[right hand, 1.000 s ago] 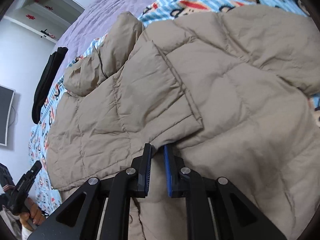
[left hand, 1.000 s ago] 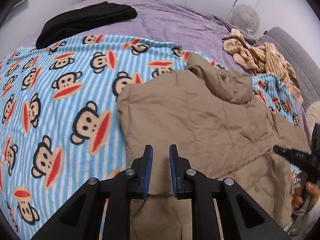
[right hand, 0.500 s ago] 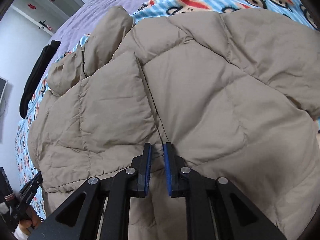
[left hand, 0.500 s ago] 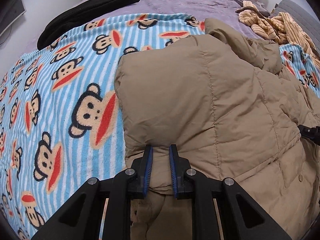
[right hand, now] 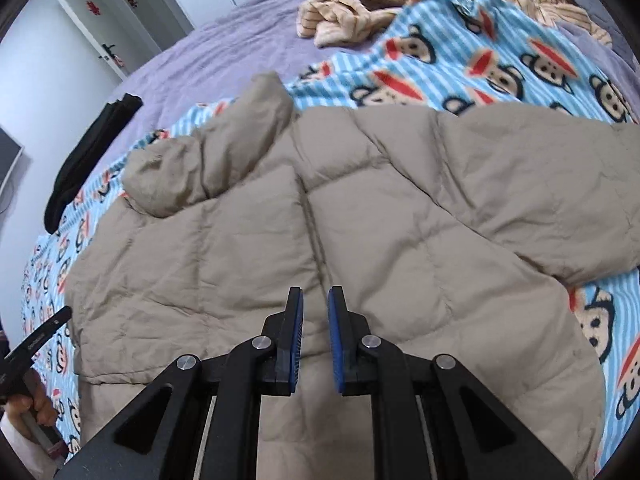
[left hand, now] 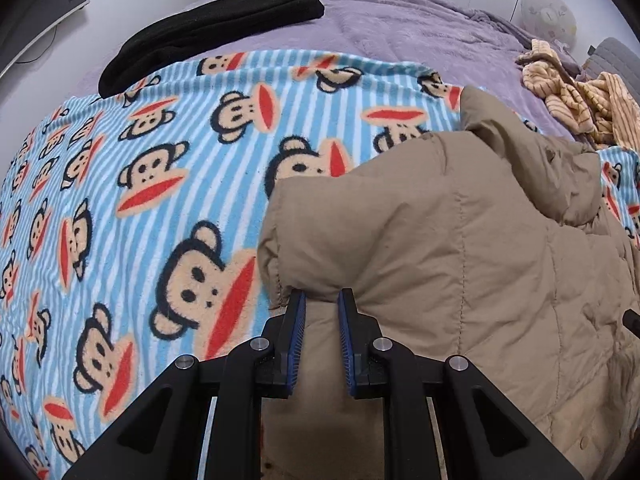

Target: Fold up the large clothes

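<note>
A large tan puffer jacket [left hand: 460, 248] lies on a blue striped monkey blanket [left hand: 140, 184] on the bed. Its left part is folded over the body, and the folded edge [left hand: 320, 294] sits pinched between the blue pads of my left gripper [left hand: 322, 300]. In the right wrist view the jacket [right hand: 360, 220] spreads flat, its hood [right hand: 224, 152] at the far left and a sleeve [right hand: 560, 184] out to the right. My right gripper [right hand: 315, 300] hovers over the jacket's middle seam with a narrow gap between its jaws and nothing between them.
A black garment [left hand: 208, 28] lies at the far left edge of the purple bedspread [left hand: 400, 28]. A striped beige garment [left hand: 580, 92] is crumpled at the far right. A monitor [left hand: 40, 4] and white cupboards stand beyond the bed.
My left gripper has carried the jacket's folded edge inward over the body. My right gripper has let go of the fabric it pinched and pulled back, its jaws slightly wider.
</note>
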`<state>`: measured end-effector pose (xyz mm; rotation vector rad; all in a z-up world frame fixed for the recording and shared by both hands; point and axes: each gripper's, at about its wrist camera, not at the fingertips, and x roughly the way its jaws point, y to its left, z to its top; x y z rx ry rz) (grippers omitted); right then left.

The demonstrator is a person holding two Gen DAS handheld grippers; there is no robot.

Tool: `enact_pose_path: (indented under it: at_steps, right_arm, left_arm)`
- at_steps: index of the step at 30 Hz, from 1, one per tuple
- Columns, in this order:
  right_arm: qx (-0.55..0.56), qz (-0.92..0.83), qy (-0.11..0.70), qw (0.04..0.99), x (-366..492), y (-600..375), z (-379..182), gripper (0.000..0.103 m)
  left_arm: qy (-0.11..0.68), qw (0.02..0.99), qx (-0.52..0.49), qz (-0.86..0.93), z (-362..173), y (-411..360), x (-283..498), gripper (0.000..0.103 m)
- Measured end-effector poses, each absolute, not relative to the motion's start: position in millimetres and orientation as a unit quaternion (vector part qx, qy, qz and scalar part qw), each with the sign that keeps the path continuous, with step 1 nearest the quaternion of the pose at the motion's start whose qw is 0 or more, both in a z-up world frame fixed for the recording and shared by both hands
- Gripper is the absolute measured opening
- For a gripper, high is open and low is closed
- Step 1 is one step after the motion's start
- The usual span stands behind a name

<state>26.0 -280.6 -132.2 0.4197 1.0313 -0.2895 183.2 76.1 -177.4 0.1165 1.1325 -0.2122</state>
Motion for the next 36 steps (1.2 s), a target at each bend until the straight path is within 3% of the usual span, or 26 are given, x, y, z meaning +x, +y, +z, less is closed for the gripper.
enact_pose_path:
  at_steps: [5, 12, 15, 17, 18, 19, 20, 21, 30, 32, 34, 36]
  right_arm:
    - [0.154, -0.132, 0.557, 0.805, 48.6, -262.7, -174.1, 0.014]
    - [0.23, -0.103, 0.533, 0.808, 20.1, -286.9, -159.1, 0.017]
    - [0.265, -0.104, 0.527, 0.801, -0.6, -297.6, -153.1, 0.032]
    - [0.289, -0.111, 0.521, 0.796, -14.9, -304.9, -151.7, 0.049]
    - [0.299, -0.114, 0.518, 0.793, -22.2, -308.3, -151.4, 0.05]
    - [0.307, -0.114, 0.517, 0.791, -30.3, -311.1, -150.6, 0.05]
    - [0.316, -0.115, 0.517, 0.787, -37.3, -314.0, -150.3, 0.05]
    - [0.324, -0.116, 0.516, 0.784, -43.8, -316.9, -150.0, 0.05]
    - [0.365, -0.132, 0.5, 0.774, -94.8, -370.9, -140.4, 0.067]
    - [0.377, -0.144, 0.485, 0.776, -108.3, -391.4, -135.2, 0.079]
    - [0.393, -0.163, 0.464, 0.777, -123.0, -416.4, -129.3, 0.08]
    - [0.407, -0.18, 0.448, 0.775, -132.7, -438.0, -125.6, 0.089]
  left_arm:
    - [0.523, 0.841, 0.107, -0.09, -180.8, 57.8, 169.7, 0.019]
    - [0.527, 0.837, 0.093, -0.115, -150.6, 57.5, 149.9, 0.019]
    - [0.529, 0.833, 0.086, -0.137, -137.6, 47.7, 131.8, 0.019]
    - [0.533, 0.828, 0.085, -0.152, -132.8, 37.0, 119.1, 0.019]
    - [0.533, 0.827, 0.088, -0.158, -130.9, 30.4, 112.3, 0.019]
    - [0.533, 0.825, 0.092, -0.164, -129.3, 22.9, 105.8, 0.03]
    - [0.534, 0.823, 0.094, -0.169, -127.8, 15.7, 99.4, 0.078]
    - [0.534, 0.823, 0.092, -0.169, -125.6, 8.8, 92.6, 0.101]
    - [0.543, 0.809, 0.106, -0.197, -119.0, -65.1, 48.4, 0.102]
    - [0.55, 0.805, 0.098, -0.201, -120.9, -78.1, 44.9, 0.102]
    - [0.561, 0.794, 0.093, -0.215, -124.9, -92.2, 42.1, 0.102]
    - [0.563, 0.791, 0.093, -0.219, -126.5, -105.9, 37.6, 0.102]
